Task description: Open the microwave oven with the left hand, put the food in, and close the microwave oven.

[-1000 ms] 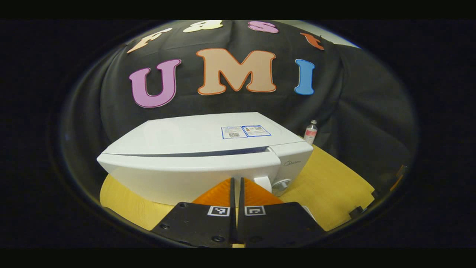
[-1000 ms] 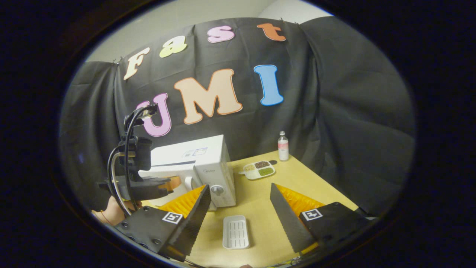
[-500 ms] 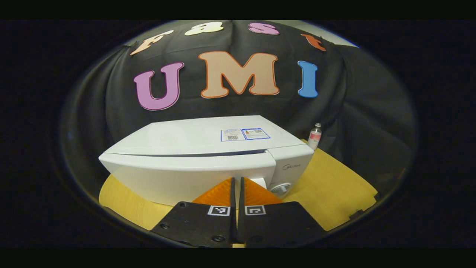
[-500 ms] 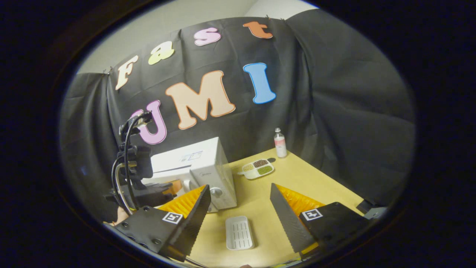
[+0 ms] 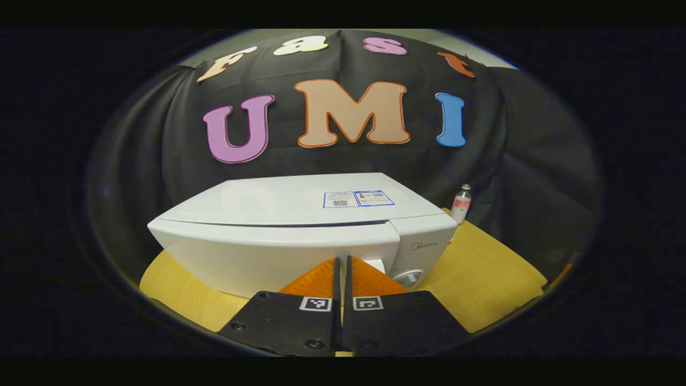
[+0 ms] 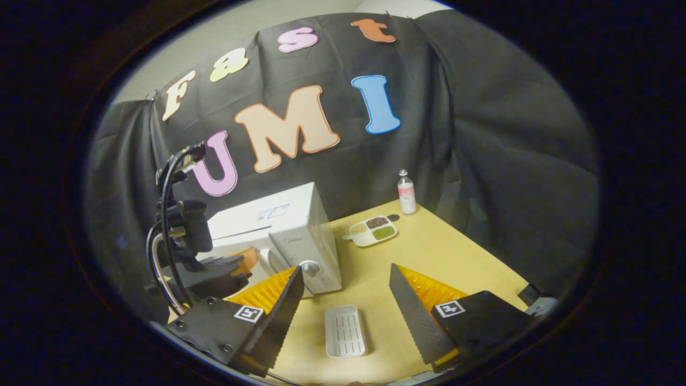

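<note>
The white microwave (image 5: 278,246) stands on the wooden table (image 5: 482,268), its door nearly flush with a thin dark slit along the top. My left gripper (image 5: 341,260) is shut with nothing between its fingers, tips against the door just left of the white handle (image 5: 378,264). In the right gripper view the microwave (image 6: 300,236) sits left, with the left gripper (image 6: 241,262) at its door. The food, a white divided plate of beans (image 6: 371,231), rests on the table right of the microwave. My right gripper (image 6: 344,268) hangs open above the table, holding nothing.
A small empty white slotted tray (image 6: 345,331) lies on the table between my right fingers. A small bottle (image 6: 406,193) stands at the table's back edge near the cloth wall. Cables rise from the left gripper's body (image 6: 177,214). Bare tabletop (image 6: 429,252) stretches to the right.
The dark slit along the door's top has grown thinner. The left gripper stays shut at the door. The right gripper's view has shifted a little; it remains open.
</note>
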The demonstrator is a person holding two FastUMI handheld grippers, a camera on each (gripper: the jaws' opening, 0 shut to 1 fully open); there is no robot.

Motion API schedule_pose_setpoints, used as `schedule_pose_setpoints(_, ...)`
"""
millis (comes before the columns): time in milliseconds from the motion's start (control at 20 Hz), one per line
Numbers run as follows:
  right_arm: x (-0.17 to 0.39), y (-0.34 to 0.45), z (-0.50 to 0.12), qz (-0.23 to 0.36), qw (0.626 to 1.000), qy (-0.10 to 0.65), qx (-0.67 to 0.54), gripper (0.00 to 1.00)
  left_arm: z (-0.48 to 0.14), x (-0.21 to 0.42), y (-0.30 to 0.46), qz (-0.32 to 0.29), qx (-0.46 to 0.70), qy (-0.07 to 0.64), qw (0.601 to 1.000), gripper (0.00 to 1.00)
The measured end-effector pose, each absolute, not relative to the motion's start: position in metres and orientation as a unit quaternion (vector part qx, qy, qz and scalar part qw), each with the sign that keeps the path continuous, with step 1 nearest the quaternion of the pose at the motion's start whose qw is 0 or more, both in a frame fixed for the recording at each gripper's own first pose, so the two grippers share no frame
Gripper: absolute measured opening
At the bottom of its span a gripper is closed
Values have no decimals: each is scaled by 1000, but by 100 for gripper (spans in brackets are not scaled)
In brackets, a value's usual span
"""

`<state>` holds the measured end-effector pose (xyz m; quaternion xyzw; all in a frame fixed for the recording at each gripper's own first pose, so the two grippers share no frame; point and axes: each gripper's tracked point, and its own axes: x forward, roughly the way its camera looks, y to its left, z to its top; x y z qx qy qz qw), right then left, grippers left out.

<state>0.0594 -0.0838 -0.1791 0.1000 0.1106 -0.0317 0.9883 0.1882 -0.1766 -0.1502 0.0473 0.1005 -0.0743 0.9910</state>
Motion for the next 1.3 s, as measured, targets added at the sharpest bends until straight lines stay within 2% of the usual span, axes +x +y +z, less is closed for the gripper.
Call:
schedule_pose_setpoints(450, 72, -82, -186, -25, 988, 121, 89, 91, -146, 199, -174, -77, 49, 91, 992, 1)
schedule_pose_setpoints(650, 61, -82, -185, -29, 988, 125, 86, 91, -143, 199, -178, -99, 42, 83, 991, 1)
schedule_pose_setpoints(700, 61, -80, -183, -27, 988, 122, 88, 92, -143, 198, -179, -100, 39, 84, 991, 1)
schedule_pose_setpoints(750, 60, -79, -183, -24, 988, 119, 91, 100, -146, 198, -179, -100, 42, 87, 990, 0)
schedule_pose_setpoints(1000, 39, -76, -175, -16, 991, 102, 87, 100, -147, 197, -179, -106, 47, 91, 989, 1)
schedule_pose_setpoints(1050, 36, -76, -172, -16, 991, 95, 89, 92, -146, 195, -177, -103, 51, 91, 989, 1)
schedule_pose_setpoints(1100, 34, -74, -170, -13, 992, 91, 92, 100, -142, 194, -168, -87, 61, 87, 991, 0)
schedule_pose_setpoints(1250, 28, -71, -170, -6, 991, 91, 101, 100, -118, 175, -155, -78, 64, 54, 993, 2)
schedule_pose_setpoints(1300, 27, -71, -169, -6, 990, 89, 106, 92, -113, 166, -150, -79, 60, 47, 994, 1)
